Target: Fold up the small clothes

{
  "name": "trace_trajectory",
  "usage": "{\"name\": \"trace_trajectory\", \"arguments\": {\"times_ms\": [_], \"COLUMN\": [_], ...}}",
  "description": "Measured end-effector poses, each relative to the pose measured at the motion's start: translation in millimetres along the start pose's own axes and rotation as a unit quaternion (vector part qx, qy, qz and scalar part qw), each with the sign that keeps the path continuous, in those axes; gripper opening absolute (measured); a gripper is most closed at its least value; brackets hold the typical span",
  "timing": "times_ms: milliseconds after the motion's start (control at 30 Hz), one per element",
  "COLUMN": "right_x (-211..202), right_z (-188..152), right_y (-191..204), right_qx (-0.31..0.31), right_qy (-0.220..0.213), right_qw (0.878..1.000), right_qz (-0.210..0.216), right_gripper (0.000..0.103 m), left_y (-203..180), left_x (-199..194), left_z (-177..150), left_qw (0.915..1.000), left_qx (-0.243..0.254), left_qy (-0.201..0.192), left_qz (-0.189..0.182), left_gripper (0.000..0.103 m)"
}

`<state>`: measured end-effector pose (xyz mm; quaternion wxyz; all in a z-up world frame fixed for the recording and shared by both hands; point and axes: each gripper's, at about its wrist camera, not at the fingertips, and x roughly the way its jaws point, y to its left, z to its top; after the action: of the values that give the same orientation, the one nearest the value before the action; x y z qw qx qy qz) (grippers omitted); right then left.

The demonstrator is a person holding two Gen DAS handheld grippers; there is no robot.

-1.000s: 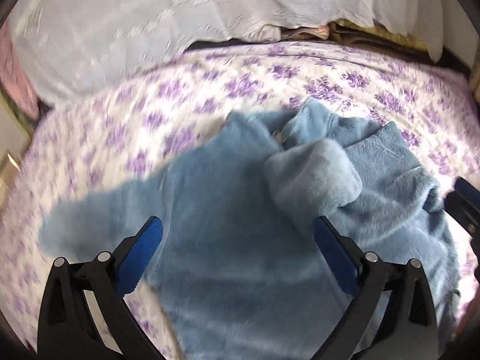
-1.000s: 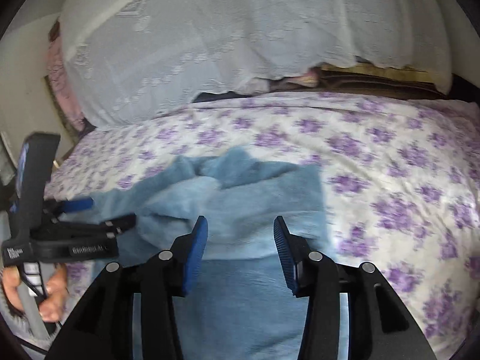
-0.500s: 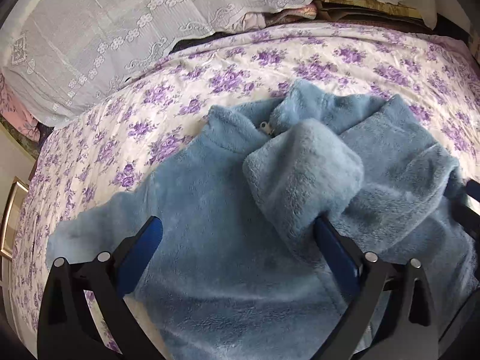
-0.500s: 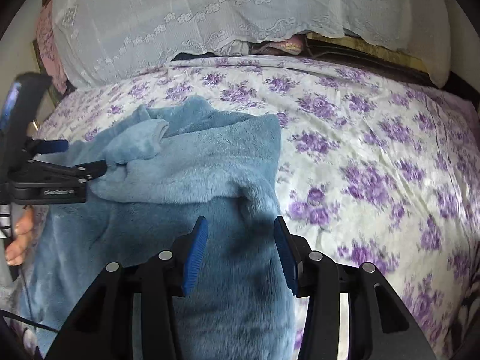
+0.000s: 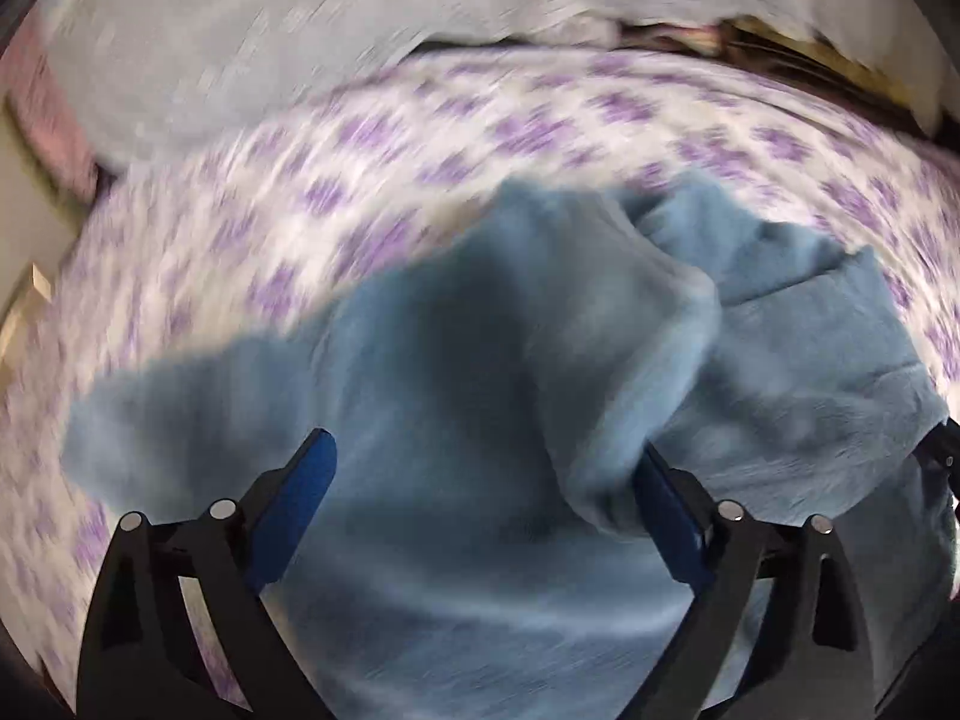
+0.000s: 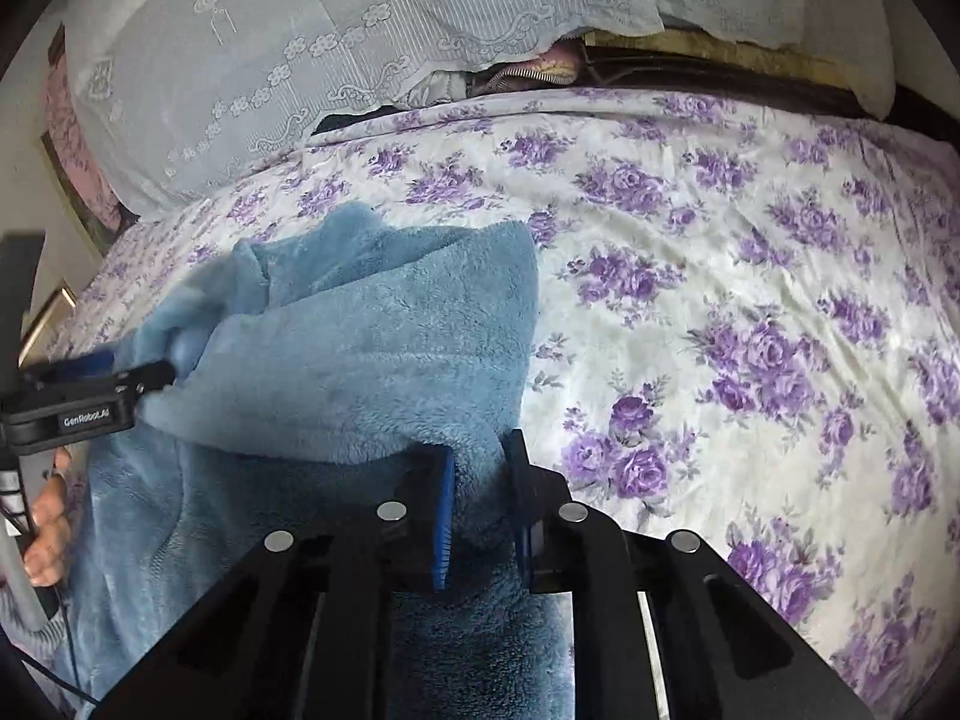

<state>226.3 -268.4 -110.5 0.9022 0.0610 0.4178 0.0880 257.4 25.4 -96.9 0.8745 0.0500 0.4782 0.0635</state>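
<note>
A bed sheet (image 6: 750, 300) with purple flowers fills most of both views, and a white lace cloth (image 6: 300, 60) lies along its upper edge. On the sheet, in the lower left of the right wrist view, lies the blue fleece garment (image 6: 372, 348); in the left wrist view, which is blurred, it fills the centre and lower part (image 5: 450, 420).

The right gripper (image 6: 480, 510), at the bottom centre of its view, has its fingers (image 6: 444, 516) drawn close, pinching a fold of the fleece between the blue pads.

The left gripper (image 5: 486, 516) has its fingers (image 5: 294, 504) spread wide over the garment; the right-side finger touches a folded sleeve (image 5: 618, 408). It also shows at the left edge of the right wrist view (image 6: 120, 378).
</note>
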Motion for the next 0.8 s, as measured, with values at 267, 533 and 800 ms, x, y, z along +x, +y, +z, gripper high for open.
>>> {"name": "trace_trajectory", "arguments": {"times_ms": [267, 533, 800], "right_x": [4, 2, -16], "right_z": [-2, -4, -2], "right_y": [1, 0, 13], "right_qx": [0.001, 0.005, -0.023], "right_qy": [0.004, -0.001, -0.009], "right_qw": [1.000, 1.000, 0.999], "right_qz": [0.001, 0.002, -0.028], "right_gripper": [0.020, 0.017, 0.013], "left_y": [27, 43, 56], "left_x": [-12, 26, 32], "left_z": [-24, -15, -9], "left_qw": [0.9924, 0.9773, 0.9774], "left_qx": [-0.050, -0.124, -0.137], "left_qy": [0.014, 0.058, 0.056], "left_qz": [-0.112, -0.161, -0.152], "left_gripper": [0.096, 0.081, 0.030]}}
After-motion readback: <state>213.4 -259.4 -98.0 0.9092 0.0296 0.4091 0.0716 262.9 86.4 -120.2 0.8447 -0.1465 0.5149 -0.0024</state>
